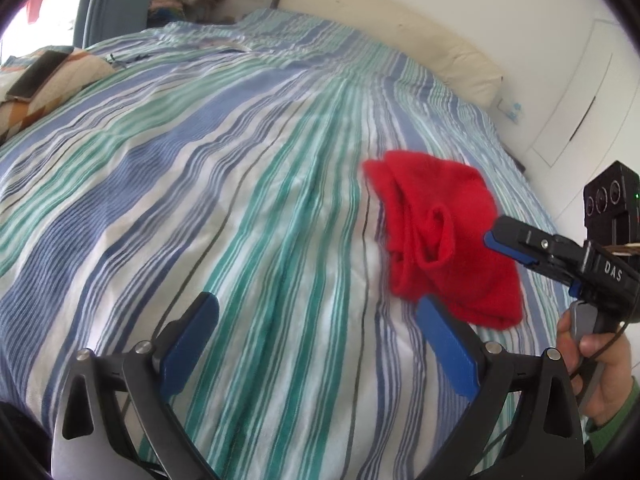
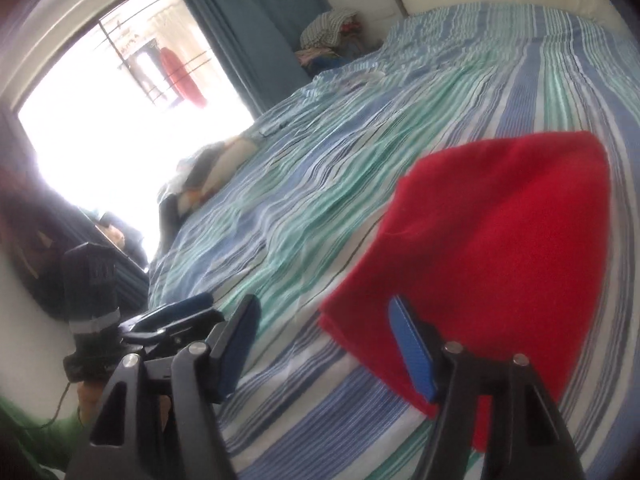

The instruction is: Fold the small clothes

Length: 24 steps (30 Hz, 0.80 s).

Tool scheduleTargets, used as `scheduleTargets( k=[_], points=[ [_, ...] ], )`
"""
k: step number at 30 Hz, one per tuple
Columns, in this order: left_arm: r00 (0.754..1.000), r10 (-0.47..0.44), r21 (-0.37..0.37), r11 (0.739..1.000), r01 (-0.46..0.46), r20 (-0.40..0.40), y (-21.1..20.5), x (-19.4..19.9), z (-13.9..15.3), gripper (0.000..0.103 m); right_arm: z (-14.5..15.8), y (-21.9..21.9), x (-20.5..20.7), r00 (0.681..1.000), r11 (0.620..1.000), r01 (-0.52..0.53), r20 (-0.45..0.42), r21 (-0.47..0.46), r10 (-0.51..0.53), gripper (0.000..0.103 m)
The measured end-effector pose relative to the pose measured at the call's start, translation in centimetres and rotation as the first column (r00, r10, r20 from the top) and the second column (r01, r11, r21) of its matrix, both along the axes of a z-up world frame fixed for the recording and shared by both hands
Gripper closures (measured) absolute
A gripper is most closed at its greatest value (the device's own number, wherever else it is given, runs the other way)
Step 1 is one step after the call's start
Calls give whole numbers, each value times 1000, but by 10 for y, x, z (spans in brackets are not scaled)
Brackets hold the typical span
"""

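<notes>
Red garment [image 1: 444, 236] lies bunched on my striped bed [image 1: 240, 200]; my left gripper [image 1: 316, 340] and right gripper [image 2: 332, 344] both gape, released.

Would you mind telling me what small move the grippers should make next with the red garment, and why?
Probably bring the left gripper right to pinch the near edge of the red garment. It lies crumpled on the striped bedspread, both grippers look open, and the right gripper is already at its other side, so the two could then spread it flat before folding.
</notes>
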State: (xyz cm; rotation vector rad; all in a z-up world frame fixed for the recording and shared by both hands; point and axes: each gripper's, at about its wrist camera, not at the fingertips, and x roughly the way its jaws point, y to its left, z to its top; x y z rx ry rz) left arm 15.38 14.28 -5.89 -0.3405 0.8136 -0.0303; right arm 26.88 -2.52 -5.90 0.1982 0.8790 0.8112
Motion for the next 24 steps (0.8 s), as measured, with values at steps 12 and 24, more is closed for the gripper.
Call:
scheduleTargets(
  k=[12, 24],
  points=[
    [996, -61, 177, 982, 73, -73, -25, 3, -12, 3, -32, 19, 28, 977, 989, 67, -208, 129, -39, 35],
    [991, -102, 175, 978, 116, -89, -38, 2, -16, 3, -38, -60, -13, 971, 982, 168, -158, -83, -180, 33]
  ],
)
